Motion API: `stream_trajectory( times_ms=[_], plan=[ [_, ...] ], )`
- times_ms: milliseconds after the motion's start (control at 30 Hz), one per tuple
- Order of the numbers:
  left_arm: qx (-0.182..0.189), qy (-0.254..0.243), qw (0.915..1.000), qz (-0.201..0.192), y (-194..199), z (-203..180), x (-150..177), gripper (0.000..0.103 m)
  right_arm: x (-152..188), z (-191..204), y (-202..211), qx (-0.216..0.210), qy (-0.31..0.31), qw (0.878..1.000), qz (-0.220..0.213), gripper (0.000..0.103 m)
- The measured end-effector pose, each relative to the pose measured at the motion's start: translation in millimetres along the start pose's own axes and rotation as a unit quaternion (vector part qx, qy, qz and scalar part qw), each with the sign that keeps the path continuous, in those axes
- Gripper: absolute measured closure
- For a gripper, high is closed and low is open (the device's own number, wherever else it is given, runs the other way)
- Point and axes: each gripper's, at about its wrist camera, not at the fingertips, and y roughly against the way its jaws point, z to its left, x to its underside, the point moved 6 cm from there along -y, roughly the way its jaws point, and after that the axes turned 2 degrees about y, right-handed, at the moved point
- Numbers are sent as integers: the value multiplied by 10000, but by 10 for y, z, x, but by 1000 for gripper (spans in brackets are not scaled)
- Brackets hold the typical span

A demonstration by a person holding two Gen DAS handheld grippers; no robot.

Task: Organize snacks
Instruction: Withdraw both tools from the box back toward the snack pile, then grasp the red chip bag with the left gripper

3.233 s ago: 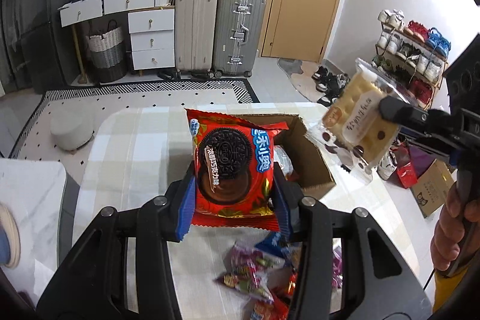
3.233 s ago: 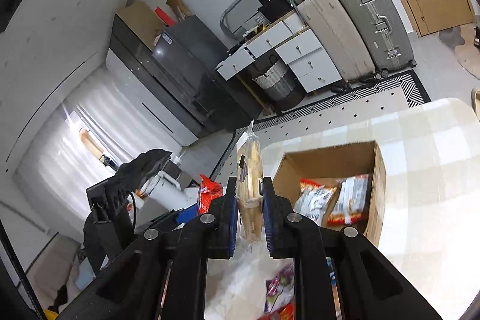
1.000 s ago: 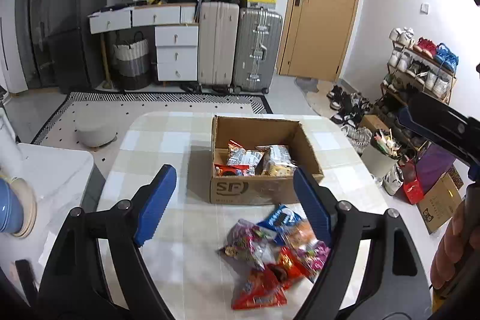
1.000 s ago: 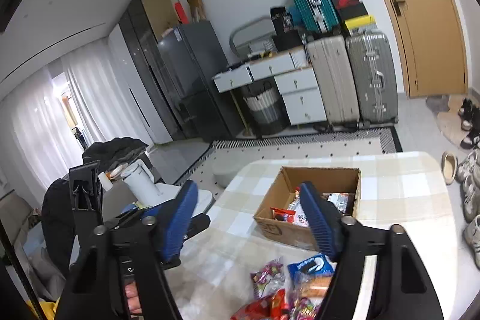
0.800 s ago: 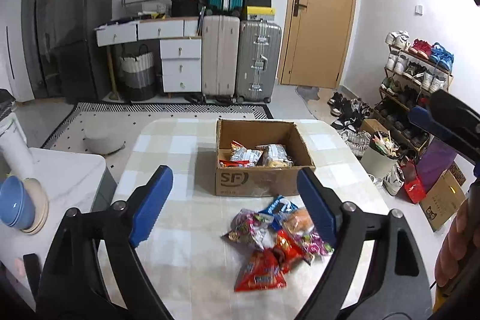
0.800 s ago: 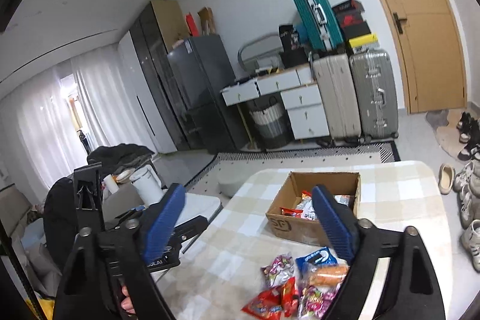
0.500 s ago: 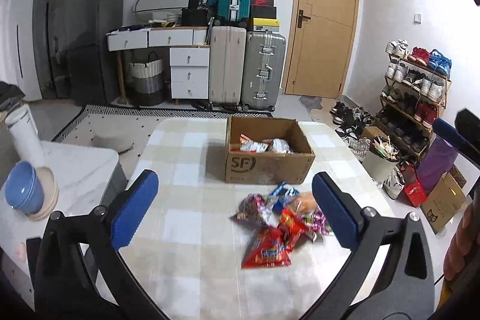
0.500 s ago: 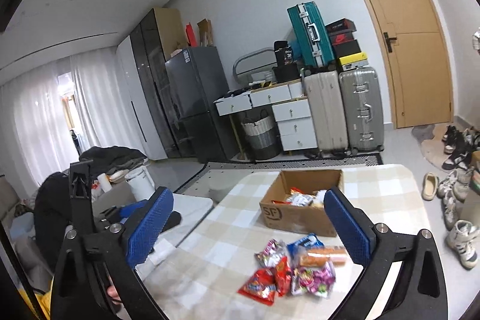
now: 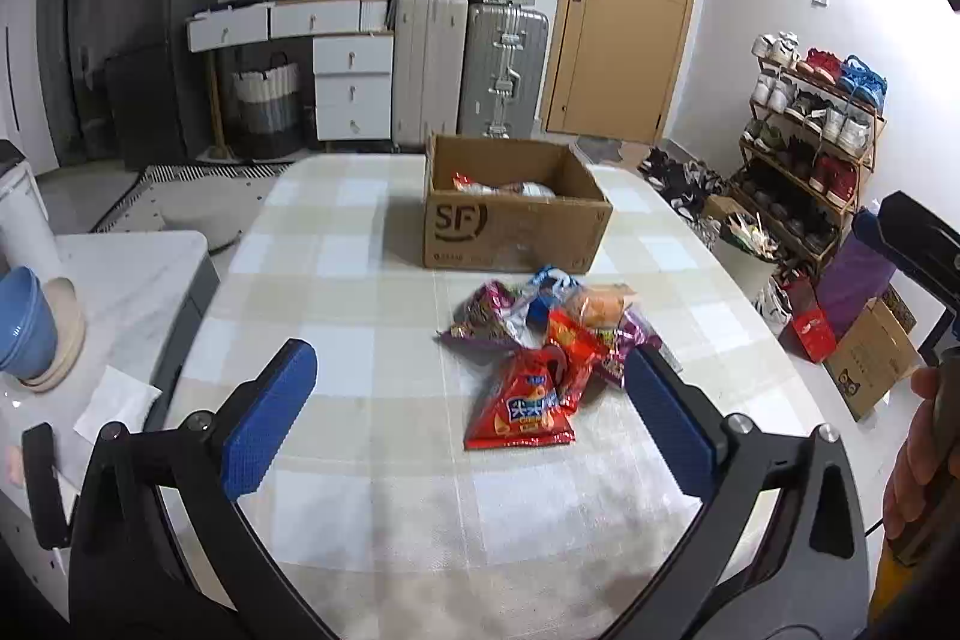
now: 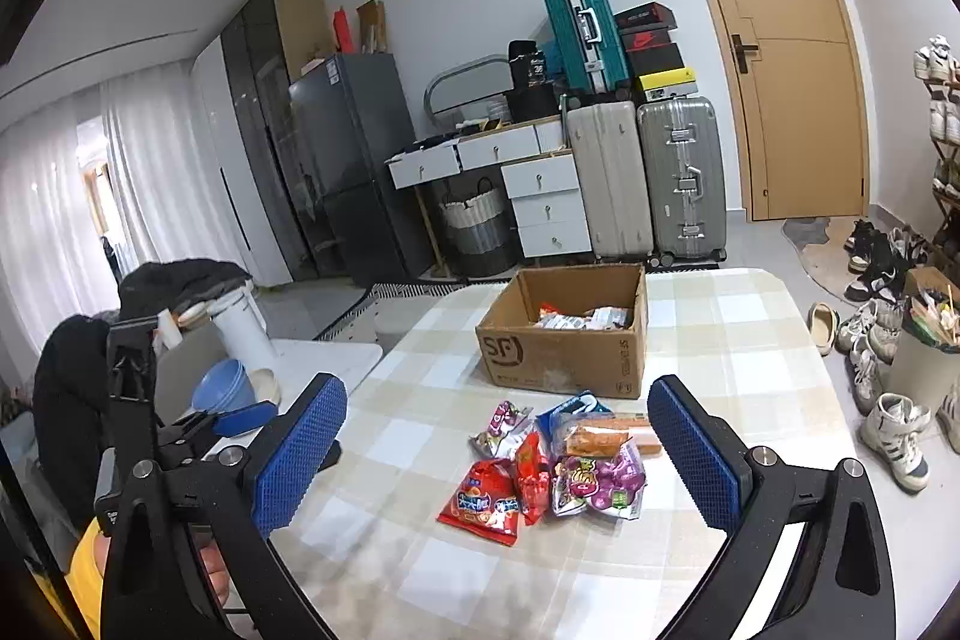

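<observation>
Both the left gripper (image 9: 471, 418) and right gripper (image 10: 498, 451) stand wide apart, holding nothing. The snack pile (image 9: 549, 340) lies mid-frame on the table (image 9: 336, 274), just below the cardboard box (image 9: 516, 226).

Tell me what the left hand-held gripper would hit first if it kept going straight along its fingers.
Probably the red snack bag at the near edge of the snack pile. The left hand-held gripper is open and empty, angled down at the table; depth is uncertain, so it might reach bare tablecloth first.
</observation>
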Motion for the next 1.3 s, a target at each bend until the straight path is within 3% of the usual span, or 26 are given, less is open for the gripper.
stream_trajectory(
  times_ms=[233, 367, 533, 1200, 1267, 1300],
  plan=[
    [5, -12, 9995, 307, -489, -11, 102, 1, 99, 37, -170, 94, 306, 9994, -124, 1],
    [32, -46, 9988, 485, -750, -39, 169, 1, 219, -25, -373, 328, 458, 9984, 103, 1],
    [83, -90, 9972, 735, -1088, -74, 286, 1, 412, -203, -634, 156, 241, 9987, 430, 1],
    [223, -266, 9866, 1596, -2299, -278, 580, 1, 863, -497, -1178, -126, 177, 9952, 956, 1],
    [266, -300, 9855, 1646, -2399, -302, 585, 4, 899, -520, -1222, -140, 147, 9947, 1012, 1],
    [300, -313, 9846, 1693, -2446, -306, 602, 13, 914, -527, -1247, -161, 126, 9943, 1048, 1]
  ],
)
